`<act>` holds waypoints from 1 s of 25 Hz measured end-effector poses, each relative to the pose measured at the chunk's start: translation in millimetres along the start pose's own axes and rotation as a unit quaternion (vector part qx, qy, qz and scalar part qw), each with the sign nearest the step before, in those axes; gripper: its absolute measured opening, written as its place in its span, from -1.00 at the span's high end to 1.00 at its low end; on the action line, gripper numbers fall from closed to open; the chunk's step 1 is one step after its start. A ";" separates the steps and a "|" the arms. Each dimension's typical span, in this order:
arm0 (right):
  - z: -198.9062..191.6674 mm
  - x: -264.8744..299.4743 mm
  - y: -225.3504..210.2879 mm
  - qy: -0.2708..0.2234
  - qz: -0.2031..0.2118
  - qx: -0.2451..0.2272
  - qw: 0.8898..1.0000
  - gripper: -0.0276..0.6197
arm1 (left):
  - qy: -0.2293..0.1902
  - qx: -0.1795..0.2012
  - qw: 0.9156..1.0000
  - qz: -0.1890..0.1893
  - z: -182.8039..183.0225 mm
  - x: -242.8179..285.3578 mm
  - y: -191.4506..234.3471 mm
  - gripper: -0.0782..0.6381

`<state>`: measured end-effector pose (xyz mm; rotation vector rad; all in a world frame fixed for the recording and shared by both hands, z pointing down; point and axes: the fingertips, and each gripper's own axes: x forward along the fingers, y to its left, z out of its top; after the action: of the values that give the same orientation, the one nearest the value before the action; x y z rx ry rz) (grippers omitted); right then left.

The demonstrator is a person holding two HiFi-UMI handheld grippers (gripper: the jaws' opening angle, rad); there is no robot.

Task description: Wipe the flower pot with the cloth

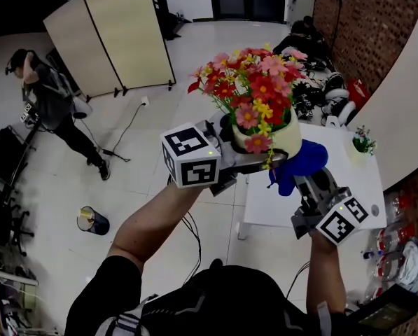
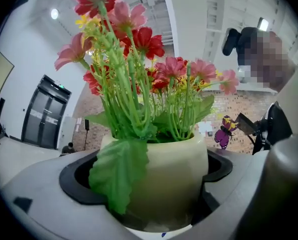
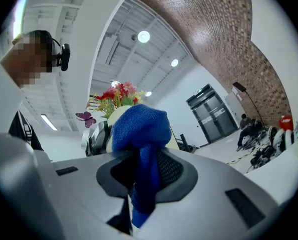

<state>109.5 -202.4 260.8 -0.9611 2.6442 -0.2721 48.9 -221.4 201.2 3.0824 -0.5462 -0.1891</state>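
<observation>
The fingers of the left gripper point(image 2: 149, 186) clamp the cream flower pot point(image 2: 174, 171), held in the air near the left edge of the white surface point(image 1: 349, 184). The fingers of the right gripper point(image 3: 139, 181) pinch the bunched blue cloth point(image 3: 139, 129) at the pot's right side. The wipe seems just in hand: next, rub the cloth round the wall, keeping the pot steady.

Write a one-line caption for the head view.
Left gripper holds a cream flower pot of red, pink and yellow flowers aloft; right gripper holds a blue cloth at the pot's side.
</observation>
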 end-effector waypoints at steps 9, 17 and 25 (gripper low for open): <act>25.6 -26.4 -38.8 0.000 -0.089 -0.073 0.993 0.72 | 0.022 0.008 1.000 0.001 -25.8 -11.2 29.4 -0.80; 20.7 -17.7 -30.0 0.031 -0.124 -0.109 0.986 0.72 | 0.048 0.008 0.999 -0.004 -57.5 -26.2 39.4 -0.80; -10.0 -22.9 -52.2 0.067 -0.156 -0.112 0.979 0.72 | 0.100 0.043 0.994 -0.027 -156.4 -17.3 48.9 -0.80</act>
<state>153.4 -226.3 290.0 -1.4850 2.6769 -0.1107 34.8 -263.8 359.7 3.1498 -0.4738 0.1447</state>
